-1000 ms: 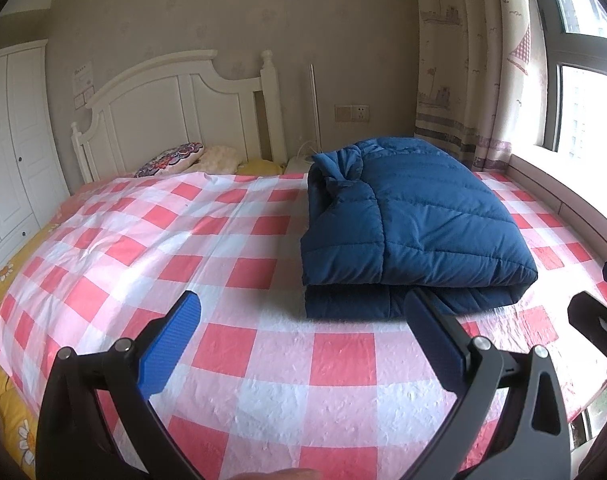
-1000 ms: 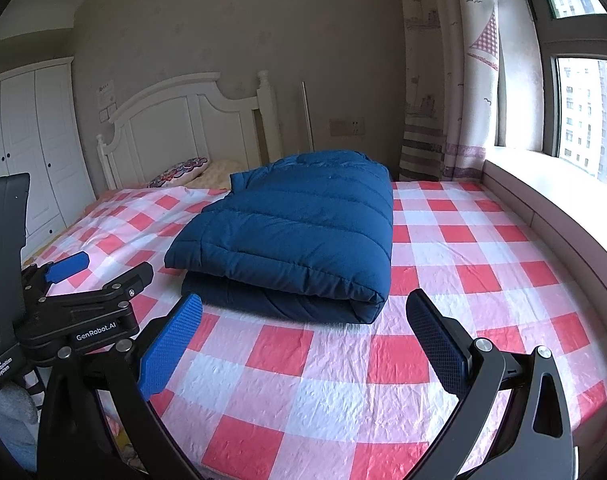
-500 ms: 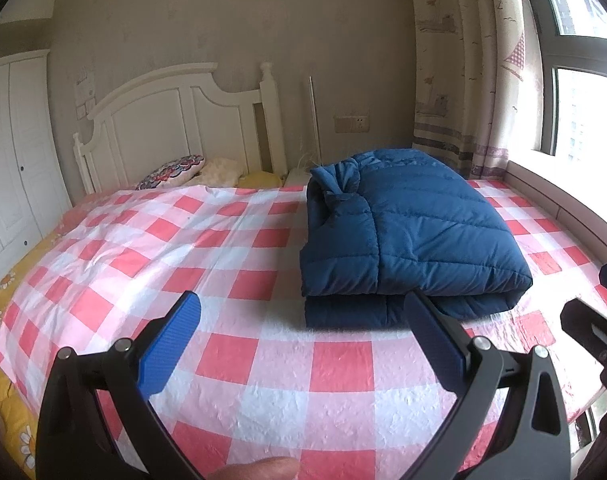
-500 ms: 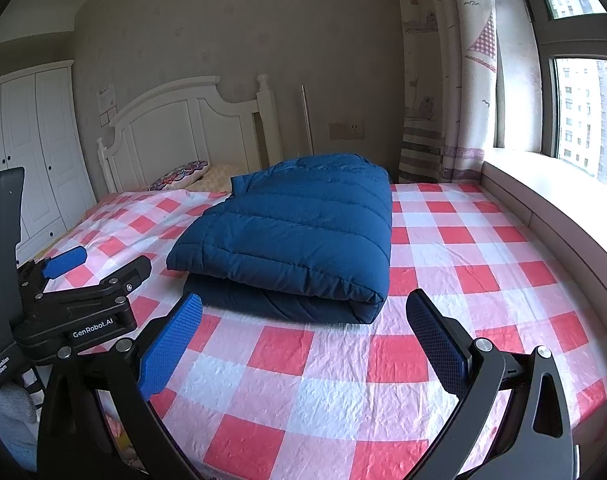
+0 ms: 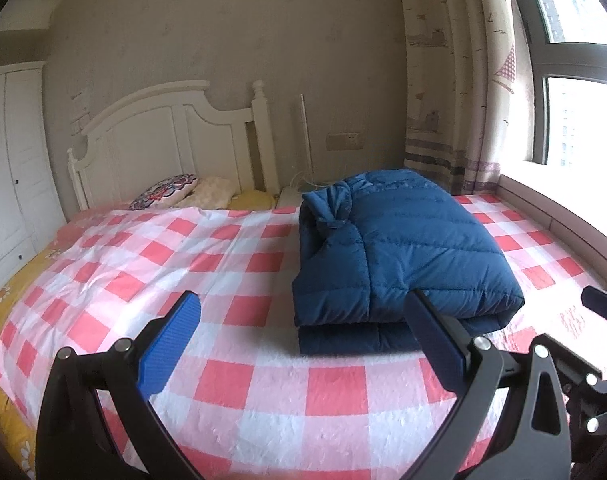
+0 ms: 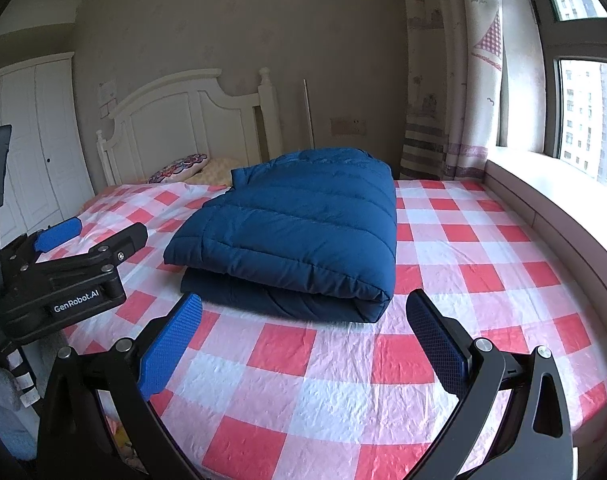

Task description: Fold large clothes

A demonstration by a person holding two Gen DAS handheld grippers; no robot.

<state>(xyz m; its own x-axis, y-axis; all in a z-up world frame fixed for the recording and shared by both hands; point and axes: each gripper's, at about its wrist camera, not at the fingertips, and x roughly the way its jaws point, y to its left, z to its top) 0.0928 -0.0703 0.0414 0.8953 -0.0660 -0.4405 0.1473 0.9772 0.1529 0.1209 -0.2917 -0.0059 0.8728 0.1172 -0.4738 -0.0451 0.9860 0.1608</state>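
- While both tools gape empty, the left tool point(image 5: 301, 342) and right tool point(image 6: 303, 340) hover above the bed point(image 6: 343, 392).
- Folded blue down jacket point(image 6: 299, 228) lies on its checked sheet point(image 5: 231, 380).

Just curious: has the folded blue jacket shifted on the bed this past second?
No. The blue jacket keeps its place: its near corner meets the same red square of the checked sheet.

Folded blue jacket point(image 6: 299, 228) on checked sheet point(image 6: 463, 248), R gripper point(image 6: 303, 340) fingers apart
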